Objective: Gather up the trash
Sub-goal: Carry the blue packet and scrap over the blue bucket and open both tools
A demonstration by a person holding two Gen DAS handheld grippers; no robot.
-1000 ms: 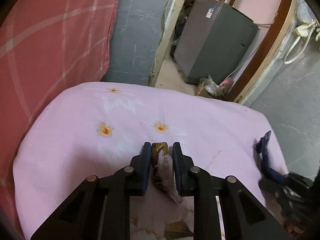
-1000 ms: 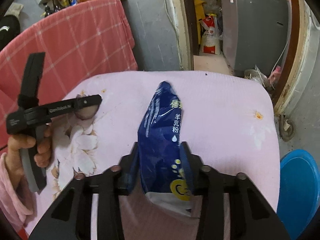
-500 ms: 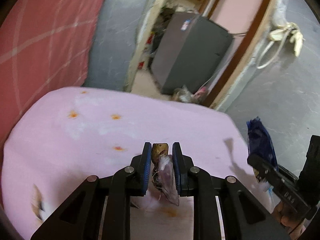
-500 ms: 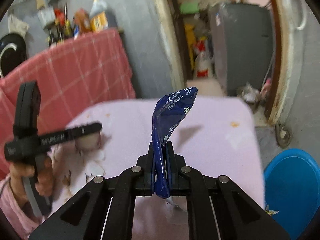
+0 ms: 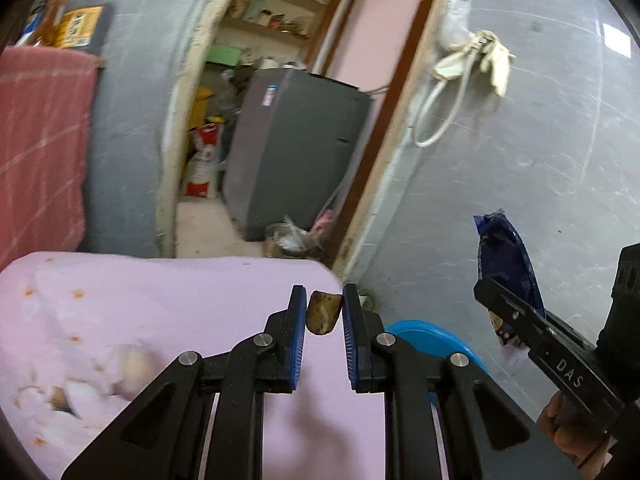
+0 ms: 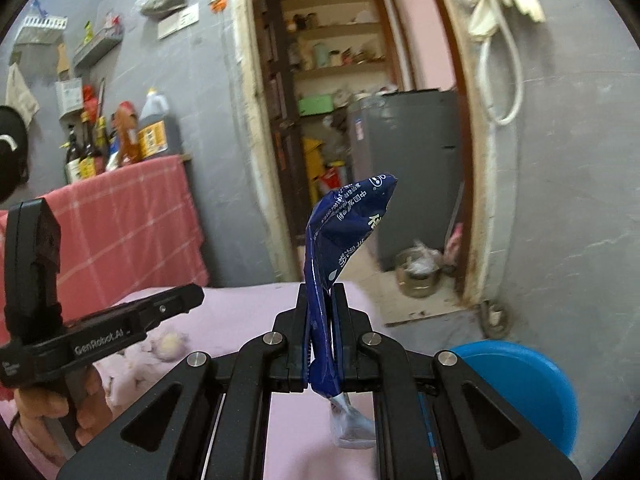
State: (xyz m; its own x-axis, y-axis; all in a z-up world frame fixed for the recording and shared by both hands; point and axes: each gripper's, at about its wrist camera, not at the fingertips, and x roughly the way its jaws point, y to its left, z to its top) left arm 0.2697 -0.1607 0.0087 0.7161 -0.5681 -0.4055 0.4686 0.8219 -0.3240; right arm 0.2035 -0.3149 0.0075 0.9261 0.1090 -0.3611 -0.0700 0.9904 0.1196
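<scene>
My left gripper (image 5: 322, 300) is shut on a small brown crumpled wrapper (image 5: 323, 313), held above the right edge of the pink-covered table (image 5: 168, 300). My right gripper (image 6: 321, 292) is shut on a blue milk-powder packet (image 6: 344, 232) that stands up between the fingers. The packet also shows in the left wrist view (image 5: 506, 264), with the right gripper (image 5: 520, 320) at the right. The left gripper shows at the left of the right wrist view (image 6: 120, 328). A blue bin (image 6: 516, 384) sits on the floor right of the table; its rim shows past my left fingers (image 5: 432, 338).
A grey appliance (image 5: 296, 152) stands in the doorway beyond the table. A red checked cloth (image 6: 120, 216) covers a counter at the left with bottles (image 6: 120, 136) on it. Bags and a metal pot (image 6: 418, 270) lie on the floor by the door frame.
Both grippers have lifted and swung right, off the table top toward the blue bin. Each keeps its hold on its piece of trash.
</scene>
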